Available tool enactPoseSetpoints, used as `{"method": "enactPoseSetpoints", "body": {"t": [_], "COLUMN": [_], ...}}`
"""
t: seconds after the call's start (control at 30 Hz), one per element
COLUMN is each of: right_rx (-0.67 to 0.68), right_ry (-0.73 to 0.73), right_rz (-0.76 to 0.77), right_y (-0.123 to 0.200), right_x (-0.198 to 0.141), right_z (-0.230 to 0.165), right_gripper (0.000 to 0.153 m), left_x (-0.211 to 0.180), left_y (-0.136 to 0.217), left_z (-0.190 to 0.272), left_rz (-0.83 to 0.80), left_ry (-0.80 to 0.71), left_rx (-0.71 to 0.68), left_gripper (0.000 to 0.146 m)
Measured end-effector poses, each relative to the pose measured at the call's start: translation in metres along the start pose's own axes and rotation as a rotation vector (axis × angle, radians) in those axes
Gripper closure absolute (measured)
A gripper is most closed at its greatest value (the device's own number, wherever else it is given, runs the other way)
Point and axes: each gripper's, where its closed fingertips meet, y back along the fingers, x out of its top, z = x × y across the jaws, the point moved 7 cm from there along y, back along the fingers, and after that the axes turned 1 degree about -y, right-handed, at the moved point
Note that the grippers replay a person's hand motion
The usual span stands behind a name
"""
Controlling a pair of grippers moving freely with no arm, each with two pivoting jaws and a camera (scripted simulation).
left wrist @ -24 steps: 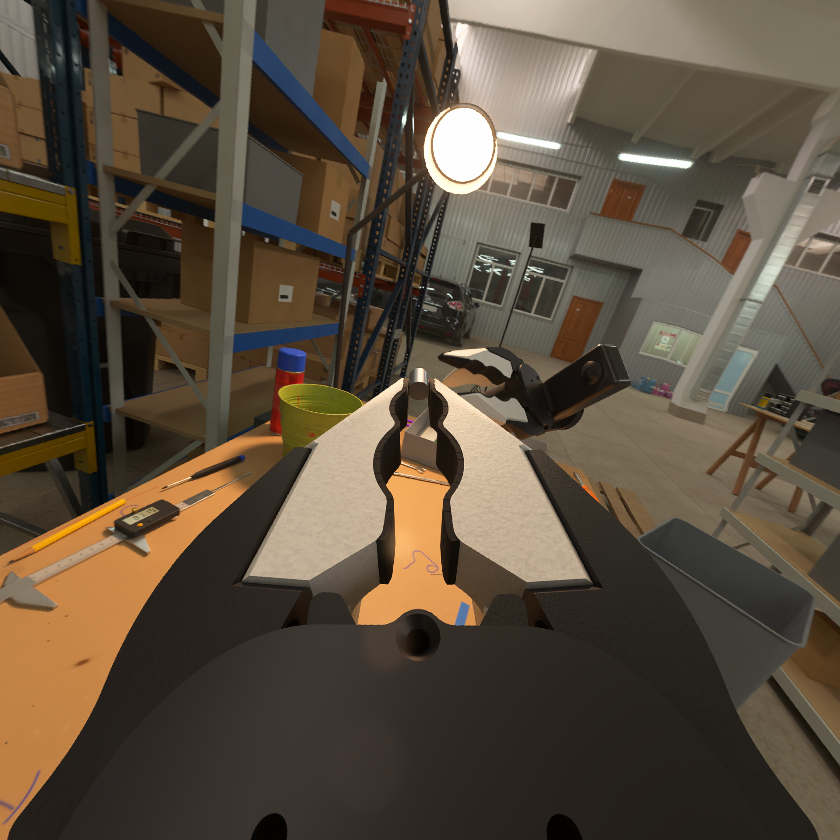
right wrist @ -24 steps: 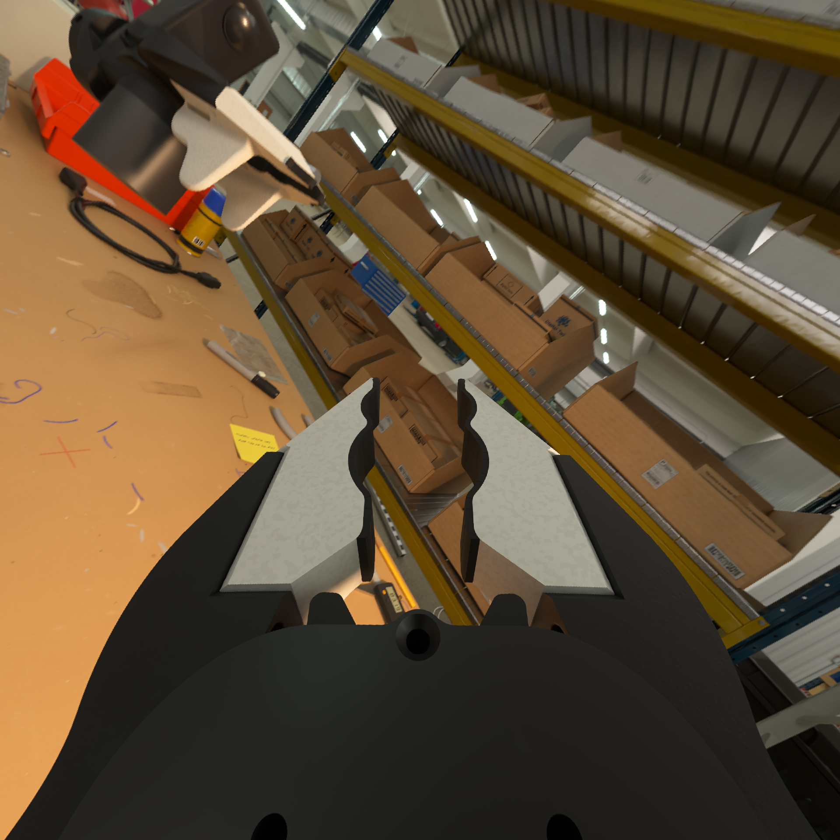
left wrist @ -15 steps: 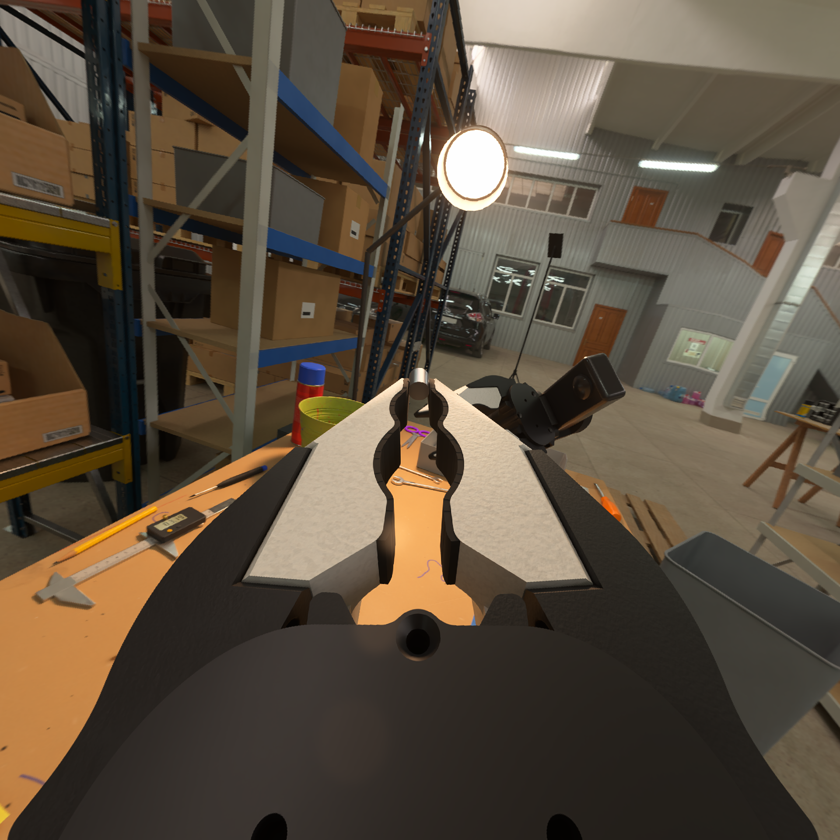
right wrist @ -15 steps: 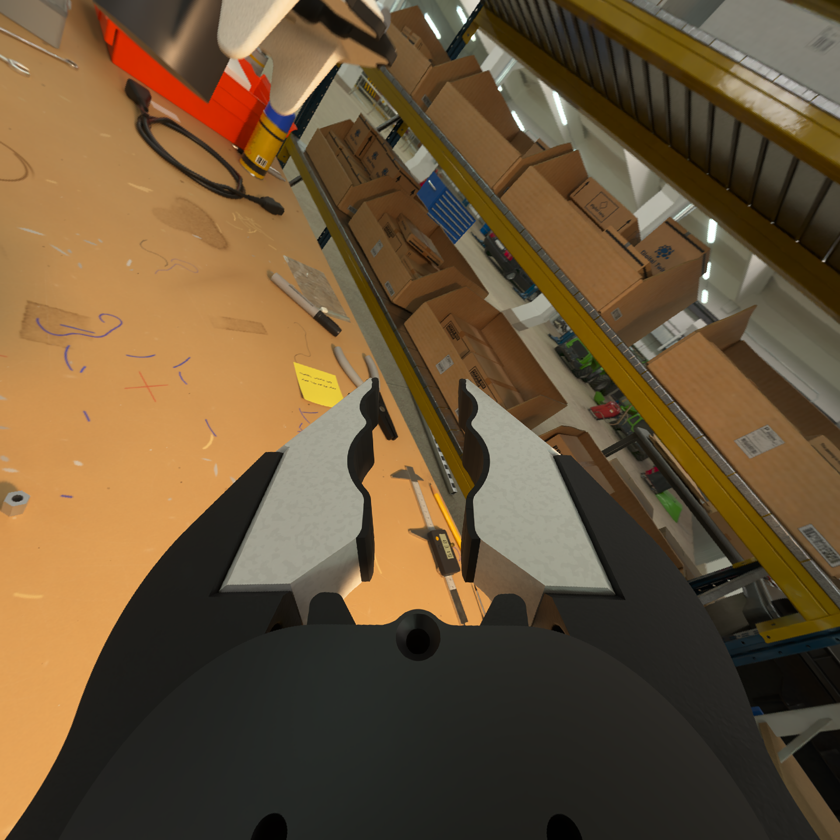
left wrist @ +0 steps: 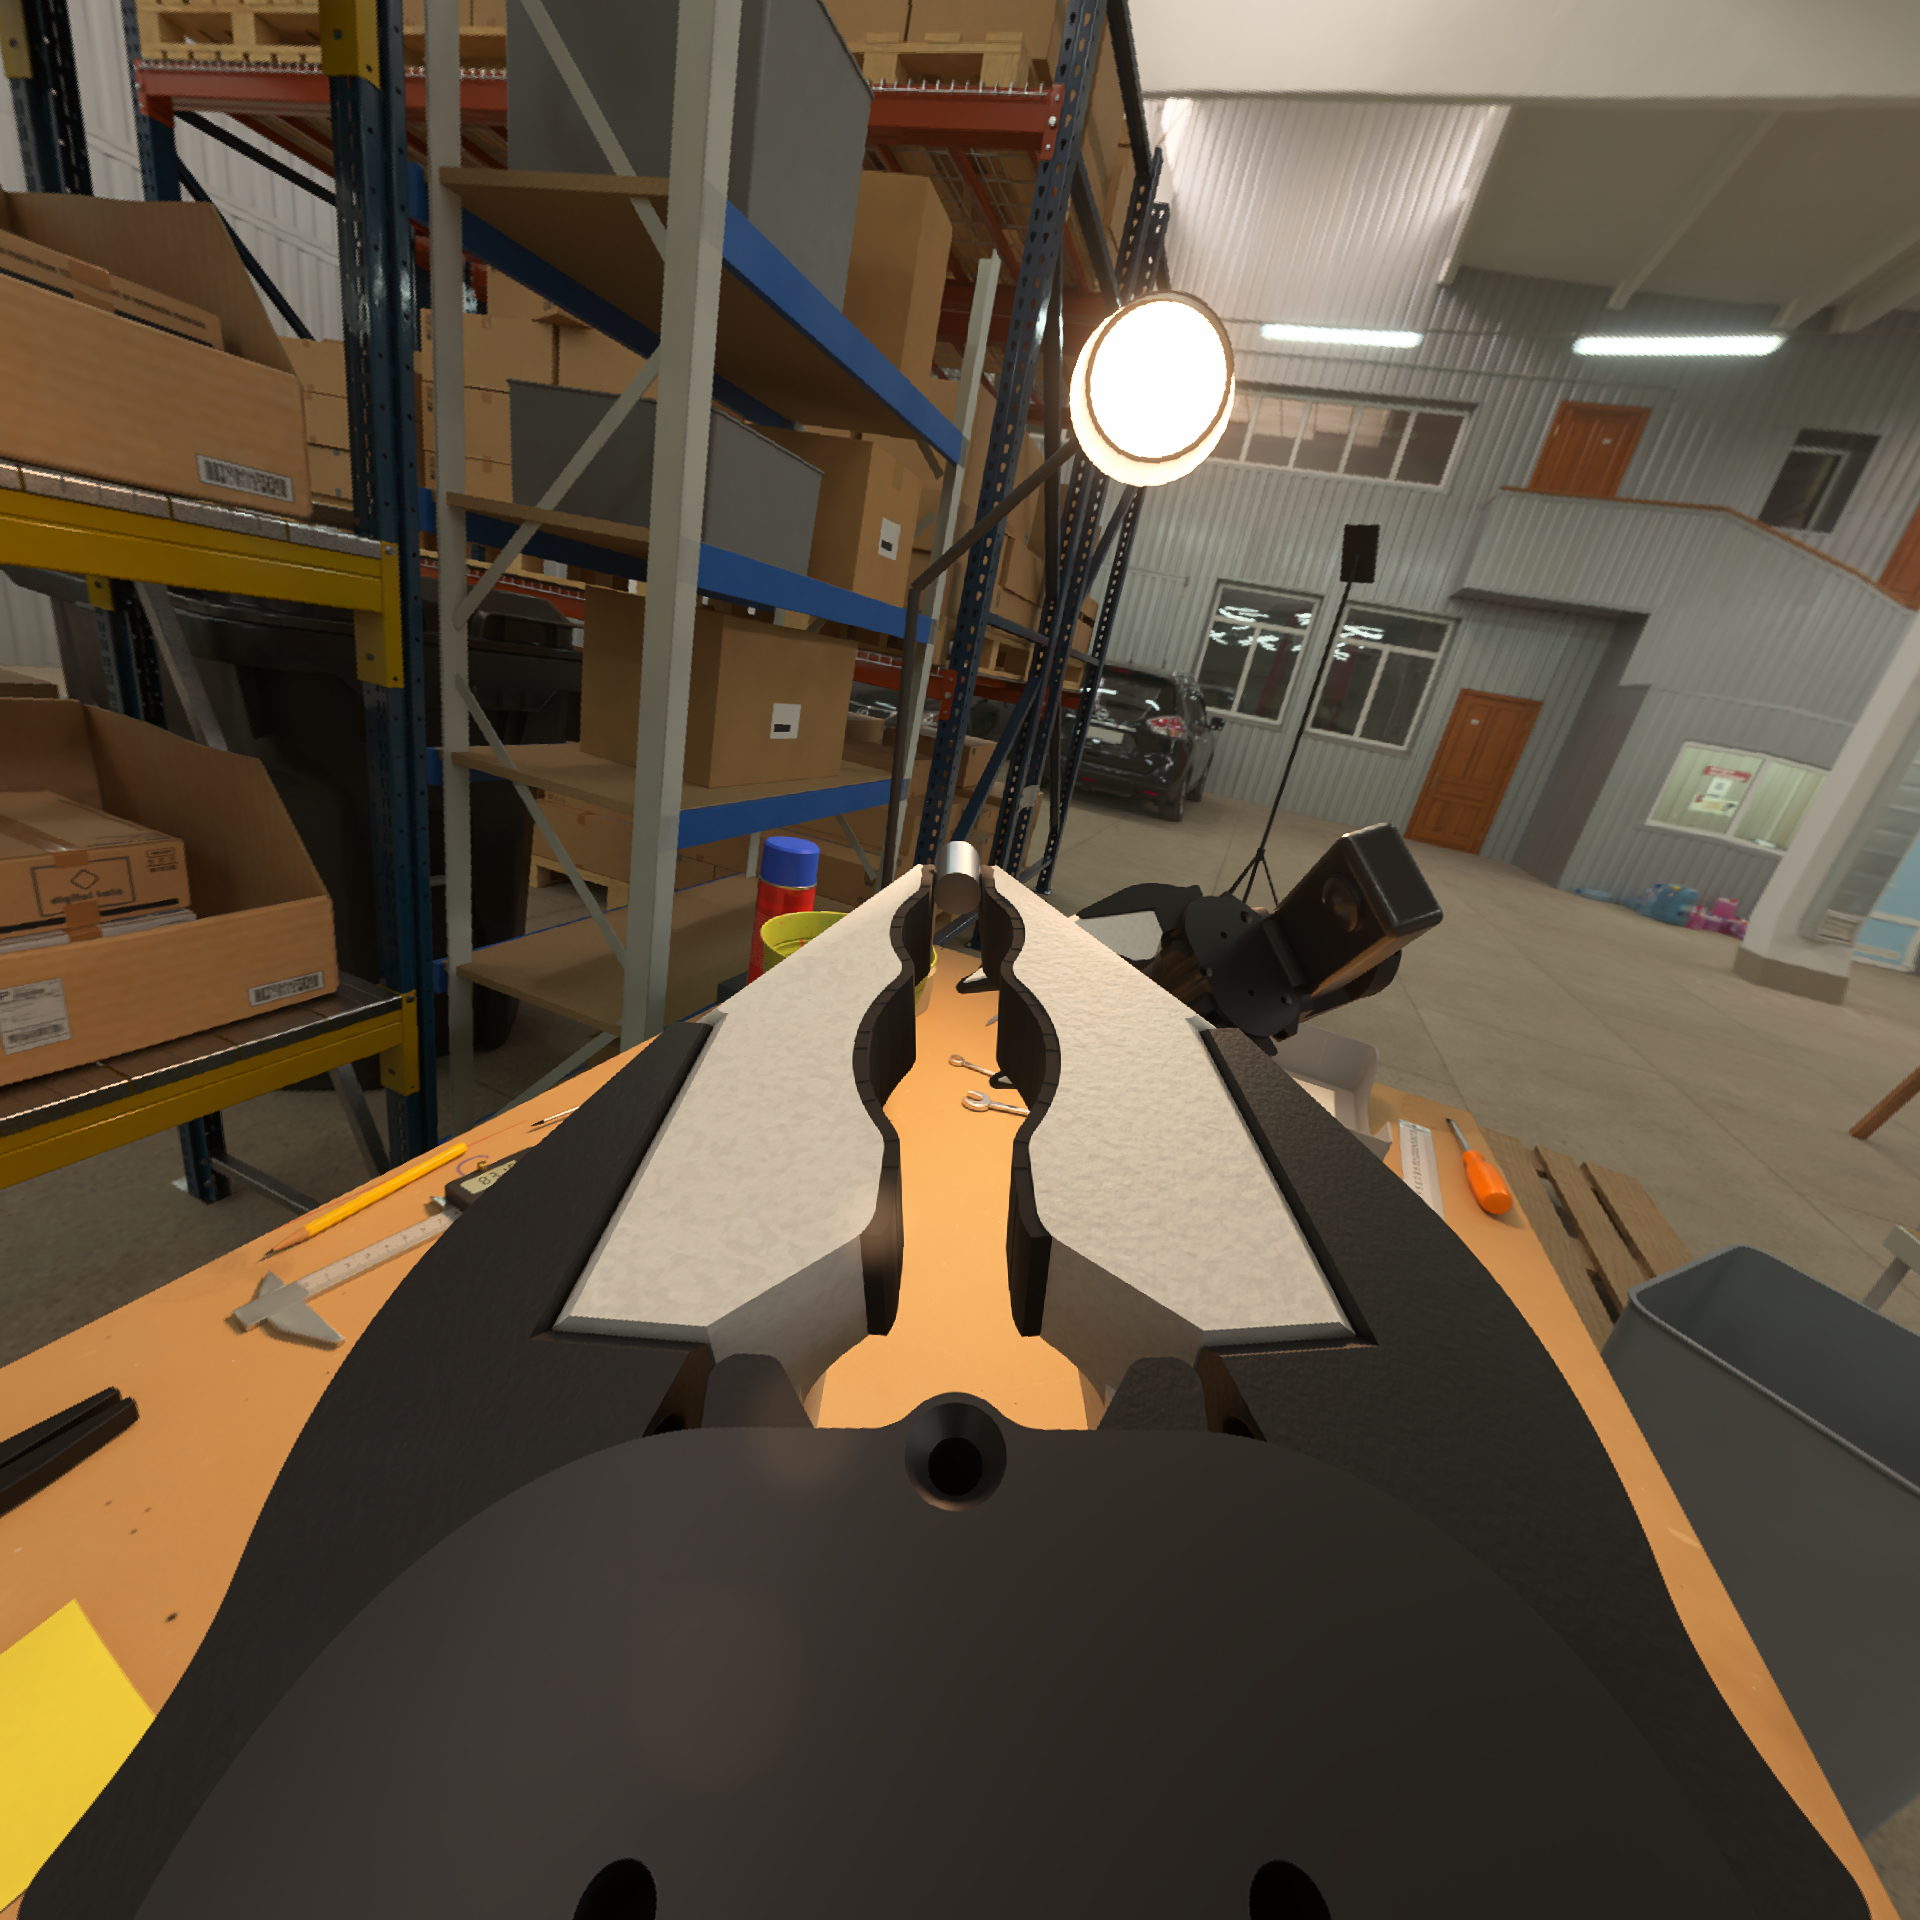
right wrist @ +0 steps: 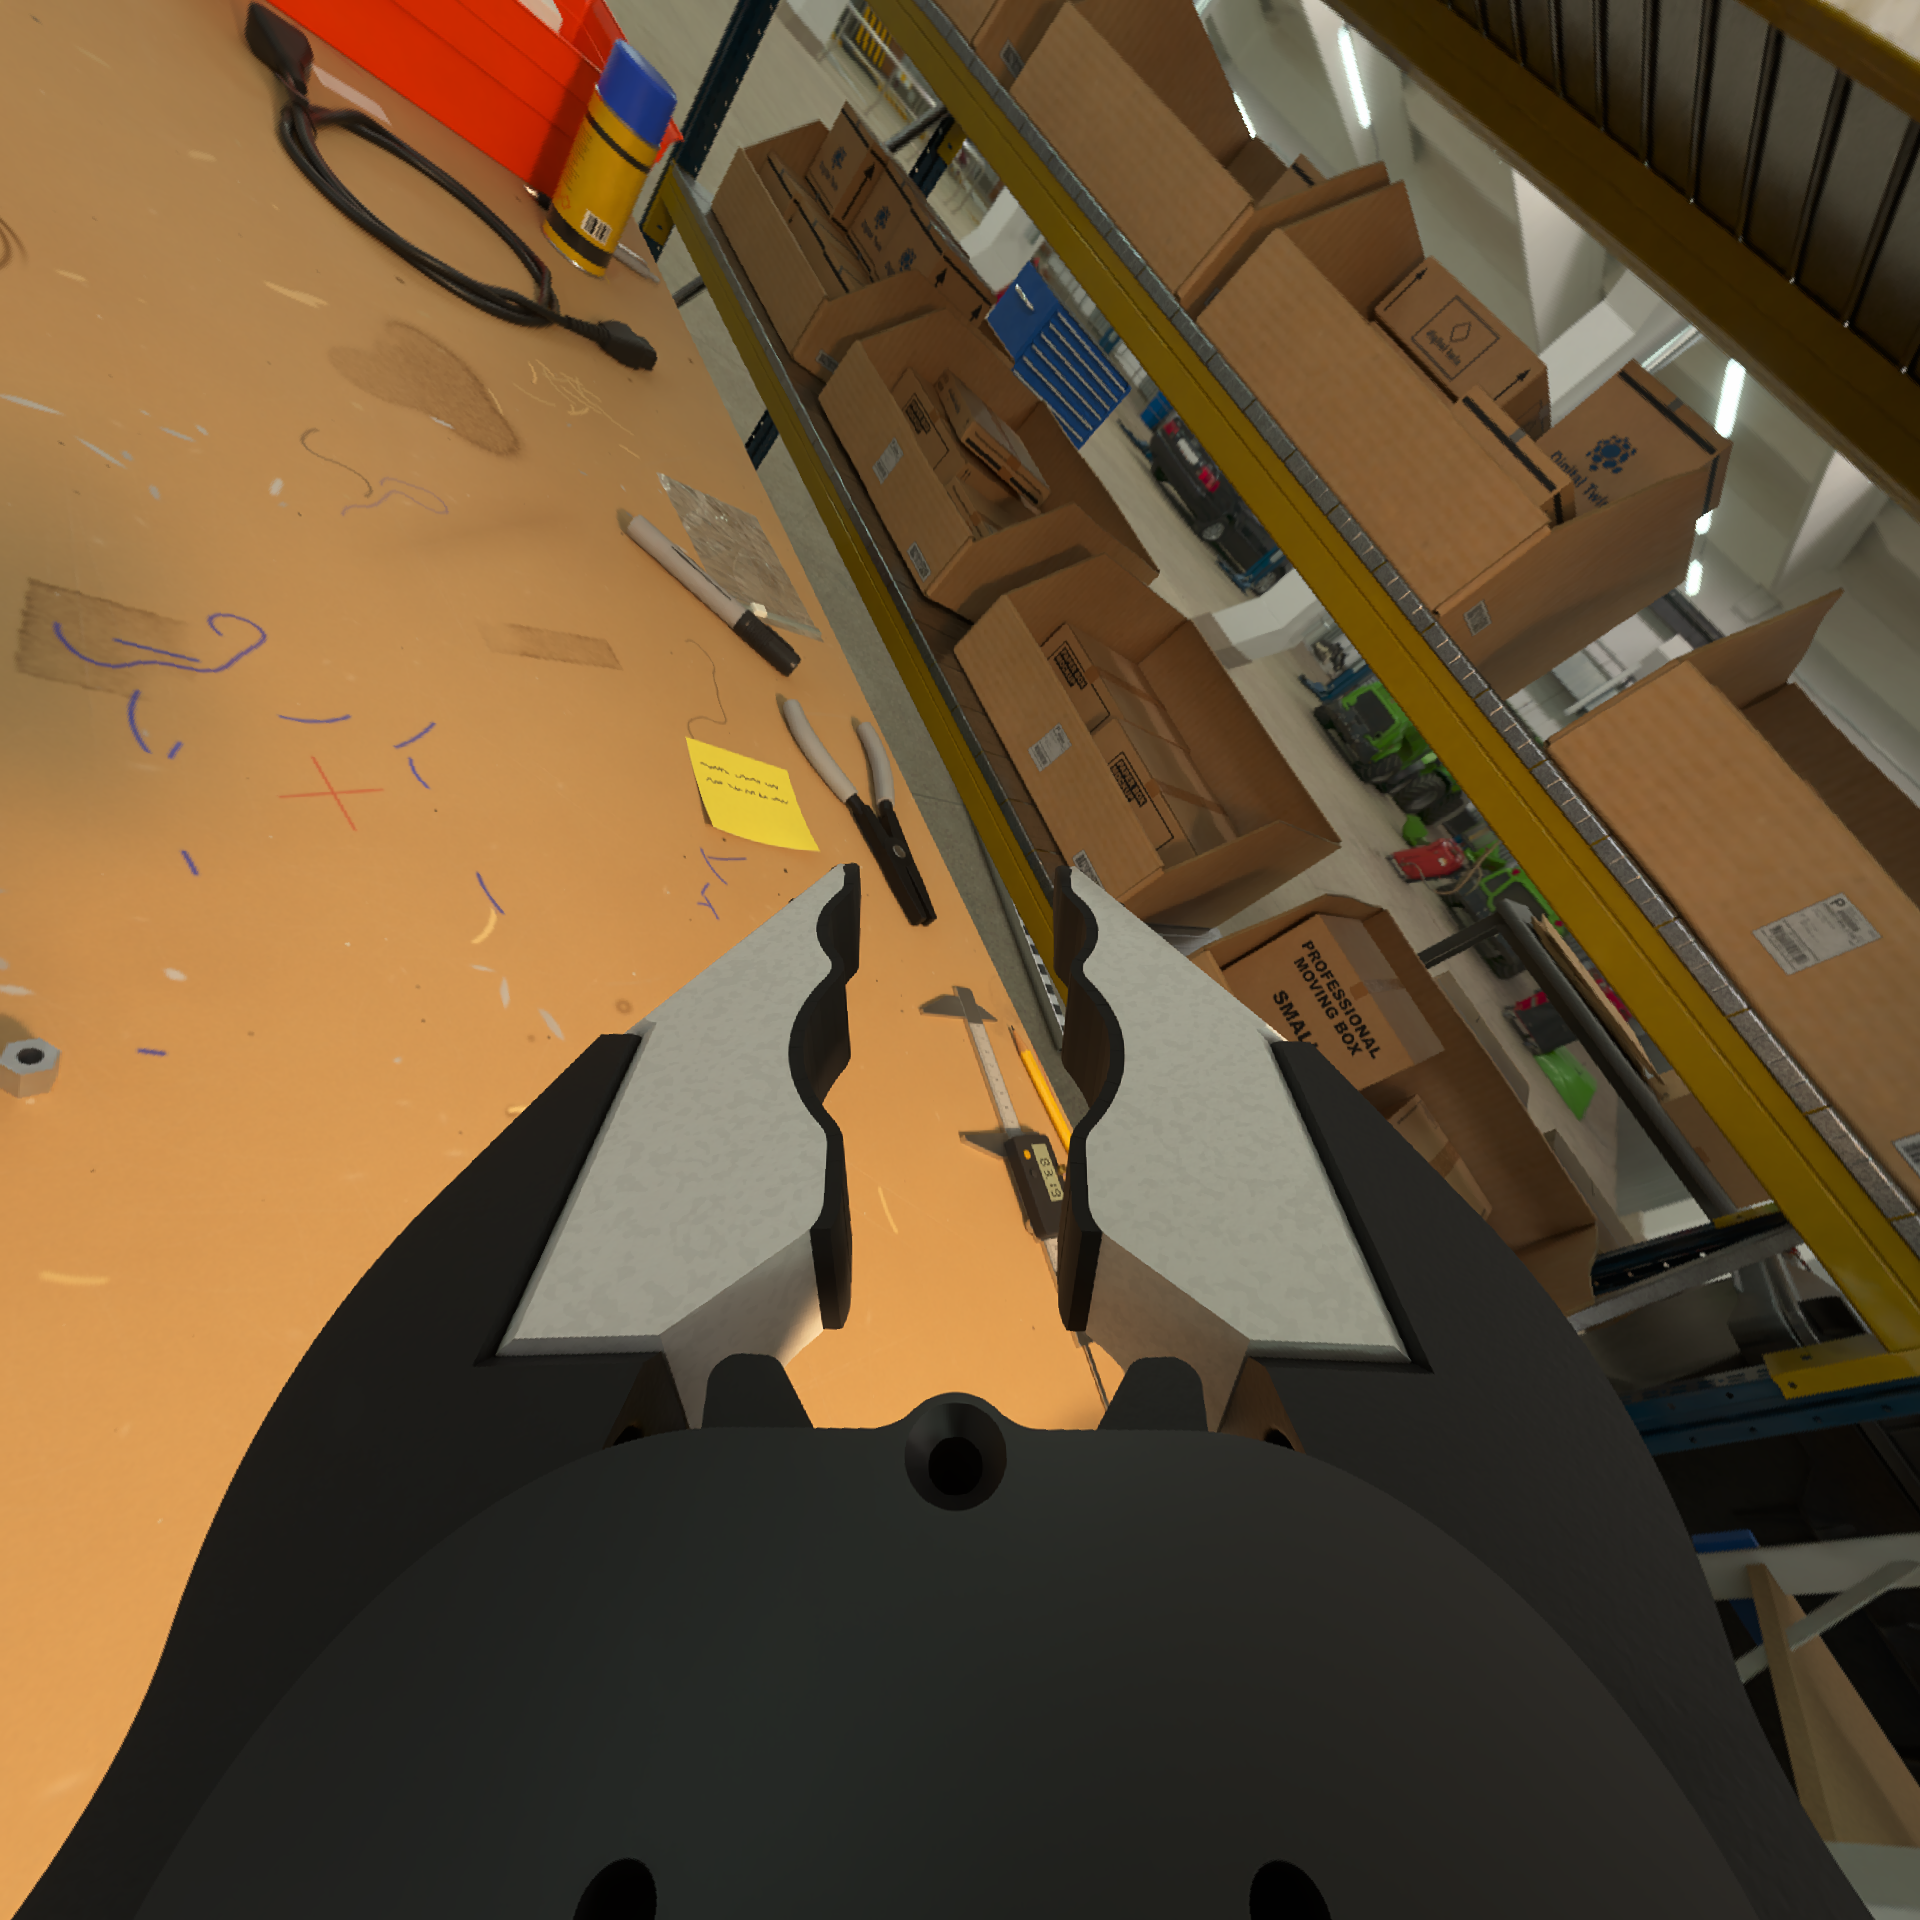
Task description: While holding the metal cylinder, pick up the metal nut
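A: What is the left gripper [left wrist: 956,896] doing?
B: Its fingers are pinching the metal cylinder [left wrist: 957,864] at their tips, centre of the frame.
A: And the right gripper [right wrist: 956,896]?
B: Its fingers are standing apart, gripping nothing. The metal nut [right wrist: 28,1063] is lying on the orange worktop [right wrist: 312,987], at the left edge.

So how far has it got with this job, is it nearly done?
About halfway. Done: the left gripper is shut on the metal cylinder, pinched at its fingertips. In hand: the right gripper hangs open above the workbench. Left: the metal nut lies untouched, off to its left.
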Motion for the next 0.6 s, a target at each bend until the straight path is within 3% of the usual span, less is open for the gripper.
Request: {"method": "enactPoseSetpoints", "body": {"t": [0.17,0.3,0.43,0.6], "right_rx": [0.045,0.285,0.503,0.601], "right_ry": [-0.005,-0.112,-0.205,-0.239], "right_rz": [-0.060,-0.262,-0.453,-0.490], "right_y": [0.003,0.003,-0.002,-0.020], "right_x": [-0.008,-0.019,-0.031,-0.034], "right_z": [-0.001,-0.021,-0.048,-0.069], "right_gripper": [0.116,0.132,0.130,0.129], "left_x": [-0.001,-0.005,-0.007,-0.007], "left_y": [-0.001,-0.002,0.000,0.002], "left_z": [-0.001,-0.009,-0.016,-0.019], "left_rz": [-0.018,-0.056,-0.091,-0.111], "left_ry": [-0.015,-0.045,-0.072,-0.104], "left_rx": [0.032,0.128,0.221,0.296], "left_gripper": [0.139,0.139,0.139,0.139]}}
